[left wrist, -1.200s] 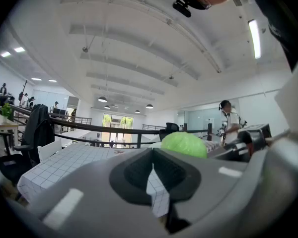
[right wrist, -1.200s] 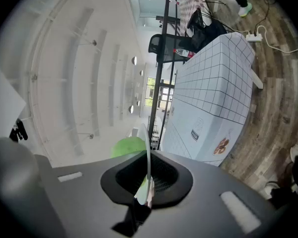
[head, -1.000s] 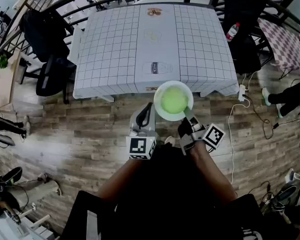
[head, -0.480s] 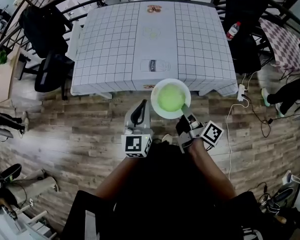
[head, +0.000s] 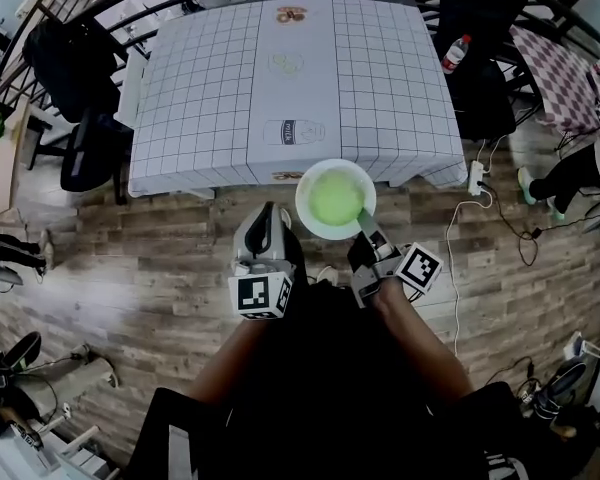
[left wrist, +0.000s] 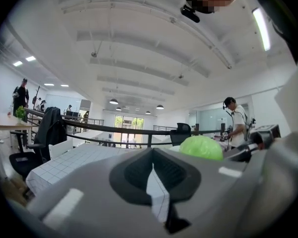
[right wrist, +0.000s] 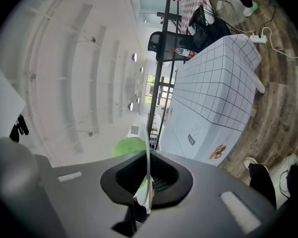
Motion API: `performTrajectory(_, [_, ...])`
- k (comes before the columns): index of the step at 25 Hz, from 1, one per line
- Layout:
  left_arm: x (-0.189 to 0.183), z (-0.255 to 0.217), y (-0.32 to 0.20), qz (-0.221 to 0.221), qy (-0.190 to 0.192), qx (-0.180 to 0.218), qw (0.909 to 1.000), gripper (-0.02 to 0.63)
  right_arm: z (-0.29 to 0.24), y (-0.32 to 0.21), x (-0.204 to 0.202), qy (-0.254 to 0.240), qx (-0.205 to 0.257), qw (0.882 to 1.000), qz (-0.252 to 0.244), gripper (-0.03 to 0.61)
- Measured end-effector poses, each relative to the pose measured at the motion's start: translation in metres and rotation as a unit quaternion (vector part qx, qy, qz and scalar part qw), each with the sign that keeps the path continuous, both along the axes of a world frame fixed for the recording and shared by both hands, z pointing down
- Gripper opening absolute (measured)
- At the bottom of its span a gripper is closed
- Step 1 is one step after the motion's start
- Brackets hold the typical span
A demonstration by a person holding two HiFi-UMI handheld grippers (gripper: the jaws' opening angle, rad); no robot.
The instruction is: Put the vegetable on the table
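Grid-clothed surface point(head: 220, 98) lies ahead. The right gripper point(head: 365, 224) has its jaws clamped on the plate point(head: 307, 210) rim, likely to carry the green vegetable point(head: 335, 198) level. The left gripper point(head: 265, 220) has its jaws closed on nothing.

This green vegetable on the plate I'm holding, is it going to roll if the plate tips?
Probably yes: the vegetable looks round and sits loose on the plate, so a tilt could roll it off. The right tongs pinch only one spot on the rim, so the plate may sag under the load.
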State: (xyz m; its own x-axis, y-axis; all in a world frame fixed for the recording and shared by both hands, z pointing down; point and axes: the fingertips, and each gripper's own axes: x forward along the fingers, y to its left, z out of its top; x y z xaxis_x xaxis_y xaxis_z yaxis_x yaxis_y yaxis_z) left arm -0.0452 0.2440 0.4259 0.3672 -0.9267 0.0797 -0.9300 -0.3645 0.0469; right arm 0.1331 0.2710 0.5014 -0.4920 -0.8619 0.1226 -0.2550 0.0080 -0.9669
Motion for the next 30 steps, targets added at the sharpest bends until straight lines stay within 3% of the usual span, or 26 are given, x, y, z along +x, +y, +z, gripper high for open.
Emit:
performTrajectory(9, [0.003, -0.001, -0.039, 0.011, 0.017, -0.011, 0.9997, 0.008, -0.003, -0.035, 0.001, 0.009, -0.017, 1.0, 0.009, 0.009])
performTrajectory(18, [-0.008, 0.008, -0.089, 0.012, 0.015, -0.026, 0.9995, 0.008, -0.003, -0.091, -0.024, -0.008, -0.018, 1.0, -0.002, 0.008])
performTrajectory(30, [-0.036, 0.007, -0.205, 0.026, 0.004, -0.036, 0.999, 0.008, -0.007, -0.195, -0.058, -0.012, -0.004, 1.0, 0.006, 0.008])
